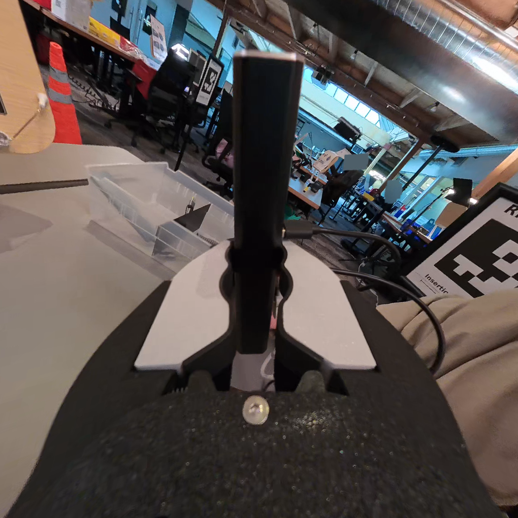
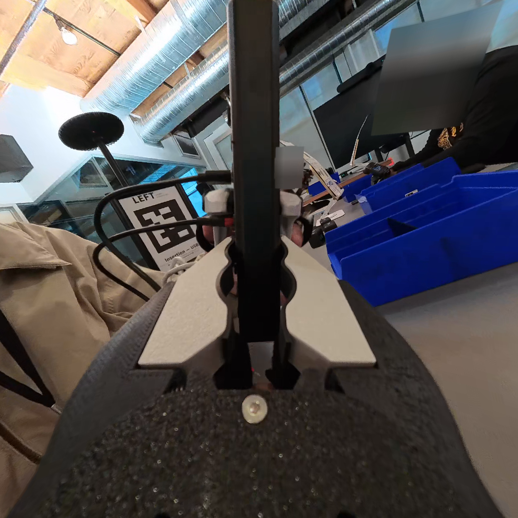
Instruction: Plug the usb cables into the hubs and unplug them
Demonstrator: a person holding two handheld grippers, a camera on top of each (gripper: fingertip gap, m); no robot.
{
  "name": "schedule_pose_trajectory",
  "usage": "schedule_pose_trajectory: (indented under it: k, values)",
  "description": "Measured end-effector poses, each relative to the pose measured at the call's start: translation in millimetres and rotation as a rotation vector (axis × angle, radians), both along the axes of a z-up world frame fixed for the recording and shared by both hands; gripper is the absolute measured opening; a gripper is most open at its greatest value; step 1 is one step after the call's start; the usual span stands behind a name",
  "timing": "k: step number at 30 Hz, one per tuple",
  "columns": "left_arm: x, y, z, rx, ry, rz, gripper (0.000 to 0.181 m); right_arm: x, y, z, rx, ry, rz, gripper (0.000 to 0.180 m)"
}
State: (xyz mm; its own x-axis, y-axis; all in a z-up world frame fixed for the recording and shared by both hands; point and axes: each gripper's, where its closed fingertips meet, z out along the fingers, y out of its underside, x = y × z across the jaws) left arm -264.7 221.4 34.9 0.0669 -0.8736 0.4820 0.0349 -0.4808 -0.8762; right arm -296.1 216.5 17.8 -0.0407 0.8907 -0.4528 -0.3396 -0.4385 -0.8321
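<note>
The left gripper point(image 1: 256, 260) has its jaws clenched on a long black hub point(image 1: 265, 173), which stands up between the grey fingers point(image 1: 196, 308). A black usb cable point(image 1: 364, 235) is plugged into the right side of this hub, and it curves down over a beige sleeve point(image 1: 462, 350). The right gripper point(image 2: 256, 262) grips the same hub point(image 2: 253, 140) from the other end. On this side two cables point(image 2: 145, 227) enter its left edge. Farther away are a clear plastic box point(image 1: 157, 201), blue bins point(image 2: 420, 232) and a marker sign point(image 2: 165, 221).
</note>
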Motion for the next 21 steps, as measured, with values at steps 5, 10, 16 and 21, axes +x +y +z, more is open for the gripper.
schedule_pose_trajectory:
  k: [5, 10, 16, 21]
  values:
    - [-6.4, 9.3, -11.6, 0.031, 0.028, 0.059, 0.028, -9.4, 7.6, -10.3, -0.015, -0.053, -0.036, 0.027]
    - [-34.8, 39.4, -38.0, 0.206, 0.188, 0.338, 0.028, 10.3, 33.8, -23.8, -0.040, -0.208, -0.272, 0.049]
    - [-71.4, 73.2, -84.7, 0.232, 0.269, 0.642, 0.028, 27.0, 40.6, 10.7, 0.150, -0.389, -0.633, 0.049]
    - [-57.3, 72.3, -95.2, 0.150, 0.200, 0.627, 0.028, -16.3, 43.7, -34.8, 0.174, -0.611, -0.759, 0.038]
